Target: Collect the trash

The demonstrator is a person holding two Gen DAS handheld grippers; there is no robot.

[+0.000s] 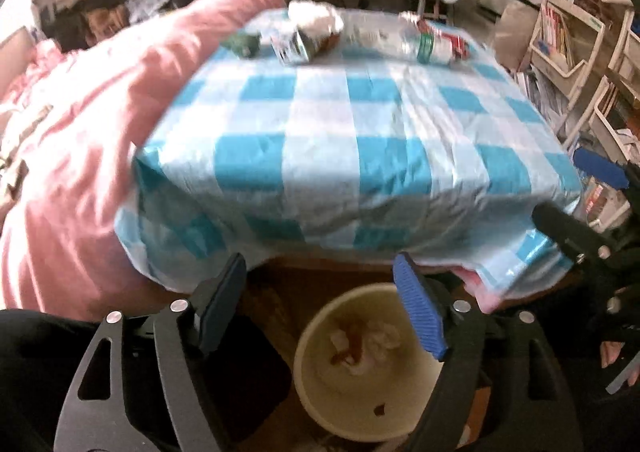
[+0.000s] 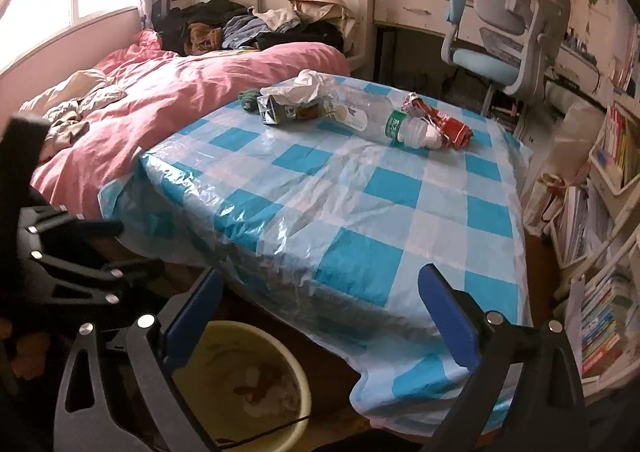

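Trash lies at the far end of a table under a blue-and-white checked plastic cloth (image 2: pixel 352 204): a clear plastic bottle (image 2: pixel 376 116), a crushed red wrapper (image 2: pixel 446 124), a small carton (image 2: pixel 282 108), crumpled white paper (image 2: pixel 310 86) and a green lump (image 2: pixel 249 97). The bottle (image 1: pixel 396 38) and carton (image 1: pixel 294 46) show blurred in the left wrist view. A cream bin (image 1: pixel 320 396) stands on the floor at the near table edge, holding crumpled tissue and brown scraps. My left gripper (image 1: pixel 320 300) hangs open over it, empty. My right gripper (image 2: pixel 320 316) is open and empty beside the bin (image 2: pixel 298 376).
A bed with a pink quilt (image 2: pixel 192 92) adjoins the table's left side, with a clothes pile (image 2: pixel 248 28) at its head. A blue desk chair (image 2: pixel 496 36) stands behind the table. Bookshelves (image 2: pixel 612 180) line the right.
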